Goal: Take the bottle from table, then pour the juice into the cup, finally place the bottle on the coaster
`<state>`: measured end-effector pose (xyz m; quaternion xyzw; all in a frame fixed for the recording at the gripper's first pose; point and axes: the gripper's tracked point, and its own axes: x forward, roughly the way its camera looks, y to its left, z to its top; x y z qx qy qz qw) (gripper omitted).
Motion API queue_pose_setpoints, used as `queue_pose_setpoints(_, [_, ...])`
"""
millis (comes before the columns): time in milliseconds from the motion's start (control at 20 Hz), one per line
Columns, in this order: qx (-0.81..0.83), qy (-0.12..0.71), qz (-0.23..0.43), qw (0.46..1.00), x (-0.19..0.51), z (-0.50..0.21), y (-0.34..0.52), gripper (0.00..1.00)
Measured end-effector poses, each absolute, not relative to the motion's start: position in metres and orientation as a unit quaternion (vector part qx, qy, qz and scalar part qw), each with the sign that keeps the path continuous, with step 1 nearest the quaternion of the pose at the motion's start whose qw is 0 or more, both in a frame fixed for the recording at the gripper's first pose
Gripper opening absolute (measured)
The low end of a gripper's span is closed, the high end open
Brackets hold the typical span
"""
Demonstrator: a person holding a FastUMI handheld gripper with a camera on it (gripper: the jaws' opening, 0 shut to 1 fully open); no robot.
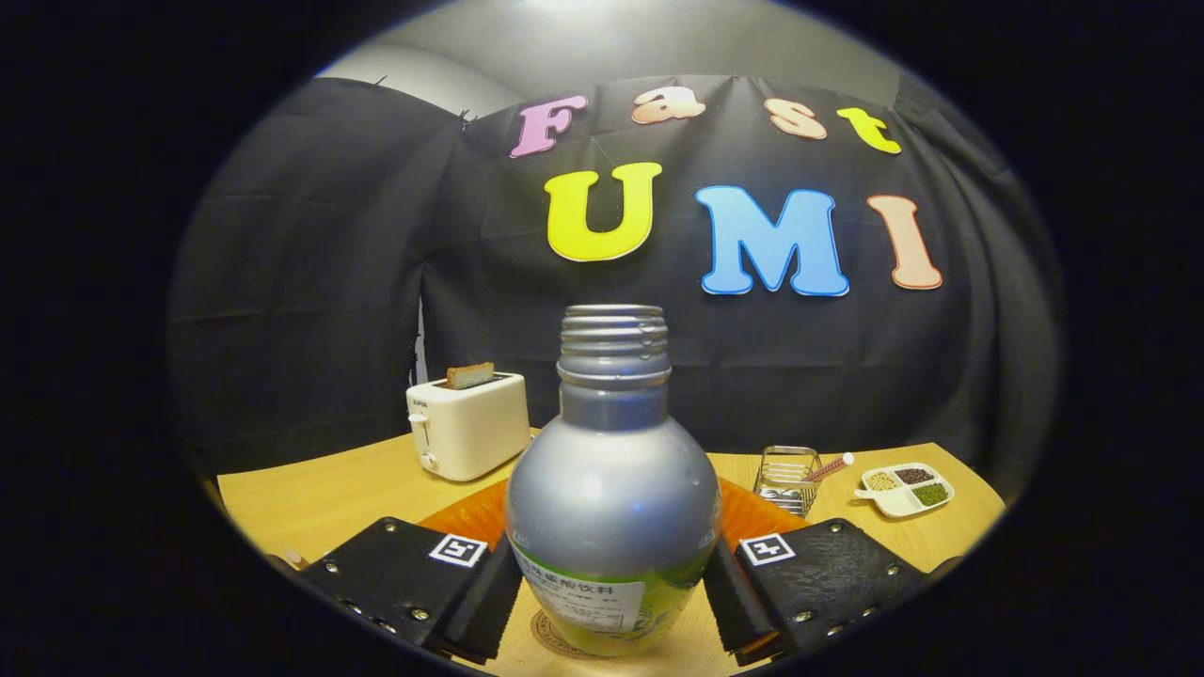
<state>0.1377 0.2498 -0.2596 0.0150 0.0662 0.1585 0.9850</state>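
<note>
The gripper point(611, 588) is holding the bottle point(611, 498) upright, both fingers pressing on its lower body from either side, so the take looks done. The bottle is uncapped and standing or hanging just over a round printed disc, probably the coaster point(555, 635), with an orange mat point(470, 512) lying behind it; whether it is resting or lifted, I cannot tell. No cup is showing, so I cannot judge whether pouring is done; if it is, only the release is left.

Going left to right: the toaster point(467, 423) is sitting back left, well apart, with open table point(301, 498) in front. To the right, a wire basket point(788, 478) is standing near the mat, and a sectioned dish point(905, 489) is lying beyond it, near the table's far right edge.
</note>
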Motion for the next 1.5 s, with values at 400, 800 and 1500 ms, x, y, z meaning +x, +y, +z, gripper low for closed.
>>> queue_pose_setpoints(400, [0.004, 0.077, 0.155, 0.985, 0.152, -0.308, 0.265, 0.83])
queue_pose_setpoints(800, [0.010, 0.083, 0.151, 0.985, 0.160, -0.332, 0.271, 0.83])
queue_pose_setpoints(1500, [0.021, 0.059, 0.147, 0.987, 0.150, -0.313, 0.269, 0.99])
